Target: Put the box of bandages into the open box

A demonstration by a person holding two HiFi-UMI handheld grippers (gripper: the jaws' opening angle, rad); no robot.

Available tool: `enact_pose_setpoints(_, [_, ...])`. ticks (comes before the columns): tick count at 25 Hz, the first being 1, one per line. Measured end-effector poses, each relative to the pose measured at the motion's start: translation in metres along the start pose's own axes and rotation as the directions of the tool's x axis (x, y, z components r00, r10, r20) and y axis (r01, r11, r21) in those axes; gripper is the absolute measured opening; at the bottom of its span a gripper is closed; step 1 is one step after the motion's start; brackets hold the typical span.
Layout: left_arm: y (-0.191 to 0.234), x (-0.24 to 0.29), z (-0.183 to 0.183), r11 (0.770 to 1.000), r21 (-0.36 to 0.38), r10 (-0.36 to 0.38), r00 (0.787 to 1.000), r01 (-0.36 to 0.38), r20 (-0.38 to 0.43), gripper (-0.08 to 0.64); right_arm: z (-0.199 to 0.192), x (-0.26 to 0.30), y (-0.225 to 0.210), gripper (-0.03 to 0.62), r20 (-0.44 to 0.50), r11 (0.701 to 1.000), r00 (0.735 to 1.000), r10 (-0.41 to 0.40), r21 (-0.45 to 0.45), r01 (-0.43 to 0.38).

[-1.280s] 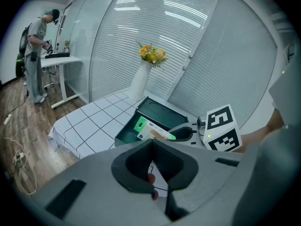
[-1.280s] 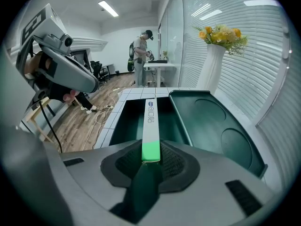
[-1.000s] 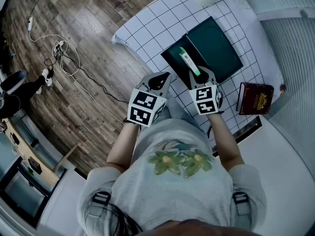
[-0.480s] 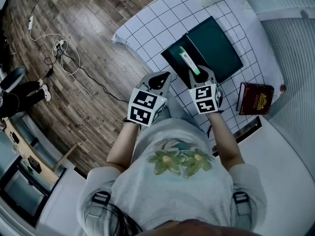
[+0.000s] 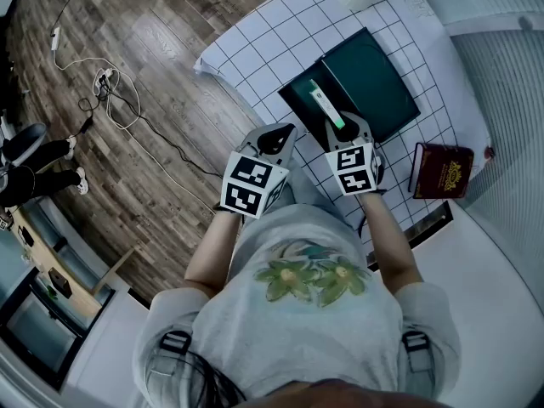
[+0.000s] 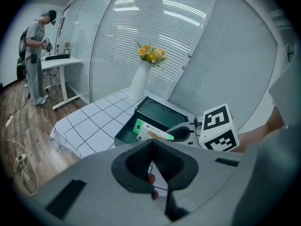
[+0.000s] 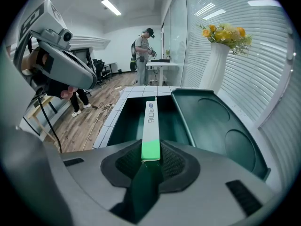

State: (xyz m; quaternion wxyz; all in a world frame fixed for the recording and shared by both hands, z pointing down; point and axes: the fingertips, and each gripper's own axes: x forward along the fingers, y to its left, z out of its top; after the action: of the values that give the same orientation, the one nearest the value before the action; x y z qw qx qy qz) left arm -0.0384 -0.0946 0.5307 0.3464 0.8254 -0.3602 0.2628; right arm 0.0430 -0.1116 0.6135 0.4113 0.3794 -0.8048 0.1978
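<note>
Bystander (image 5: 25, 172) lower; bandage box (image 7: 150, 121) between jaws

Colours around the checked table

The box of bandages (image 7: 150, 126) is white with a bright green end; the open box (image 5: 374, 83) is dark green; the tablecloth (image 5: 272, 41) is white with black lines making squares; the floor (image 5: 153, 41) is brown wood in stripes; the book (image 5: 442, 170) is dark red with gold print; the vase (image 6: 139, 81) is white and its flowers (image 6: 151, 54) are yellow and orange; the left gripper (image 5: 274, 136) and right gripper (image 5: 343, 126) are grey, each with black-and-white square marks; the shirt (image 5: 314, 313) is grey with green and yellow flowers.
</note>
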Motion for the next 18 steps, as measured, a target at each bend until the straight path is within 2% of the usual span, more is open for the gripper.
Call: enact_pose_setpoints(18, [-0.013,-0.001,0.008,0.999,0.039,-0.001,1.000,0.001,0.007,-0.003,0.015,-0.015,0.002,0.087,0.062,1.000,0.998,0.012,0.003,-0.012])
